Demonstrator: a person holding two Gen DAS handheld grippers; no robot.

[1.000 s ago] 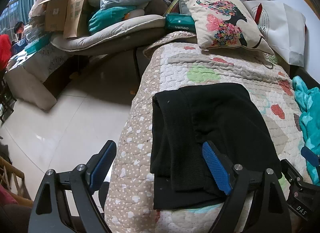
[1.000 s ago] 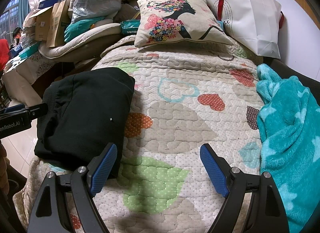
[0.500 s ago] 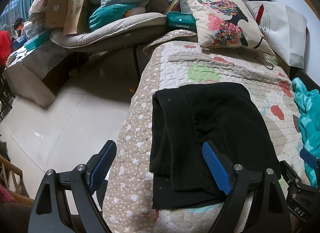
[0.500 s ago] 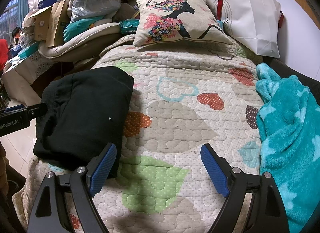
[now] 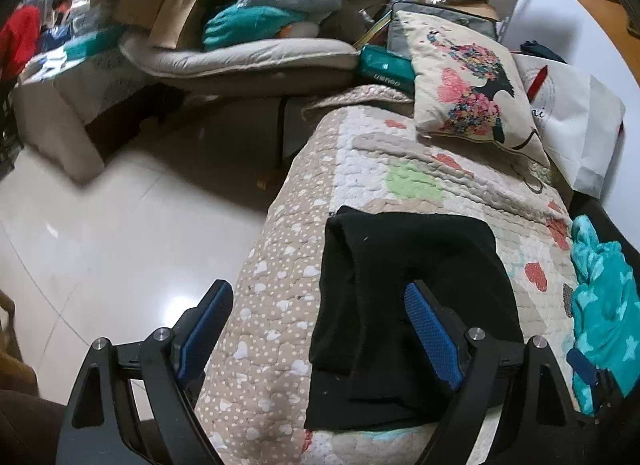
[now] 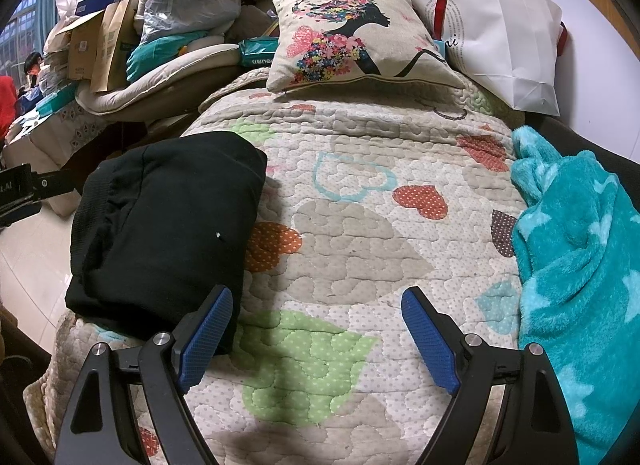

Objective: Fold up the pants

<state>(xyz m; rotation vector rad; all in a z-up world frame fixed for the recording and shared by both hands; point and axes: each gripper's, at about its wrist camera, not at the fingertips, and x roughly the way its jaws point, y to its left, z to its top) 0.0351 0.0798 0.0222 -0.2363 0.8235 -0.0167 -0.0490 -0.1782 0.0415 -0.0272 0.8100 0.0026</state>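
From the left wrist camera, the left gripper (image 5: 316, 321) has its blue-padded fingers spread wide and grasps nothing. One finger hangs out over the glossy pale tile floor (image 5: 100, 233); the other sits in front of the folded black fabric pants (image 5: 404, 265), hiding part of them. The pants lie as a compact stack at the left edge of the beige quilted bedspread with coloured hearts (image 5: 400, 181). Whether the finger touches the cloth cannot be told. The background clutter is blurred.

From the right wrist camera, the right gripper (image 6: 316, 329) is likewise spread wide and empty, over a bare stretch of the bedspread (image 6: 352, 249). The pants (image 6: 168, 225) lie to its left, their near corner hidden behind the left finger. A fluffy teal star-patterned blanket (image 6: 580, 265) is cut off at the right edge. A cushion printed with a flowered silhouette (image 6: 352, 41) lies at the far end.
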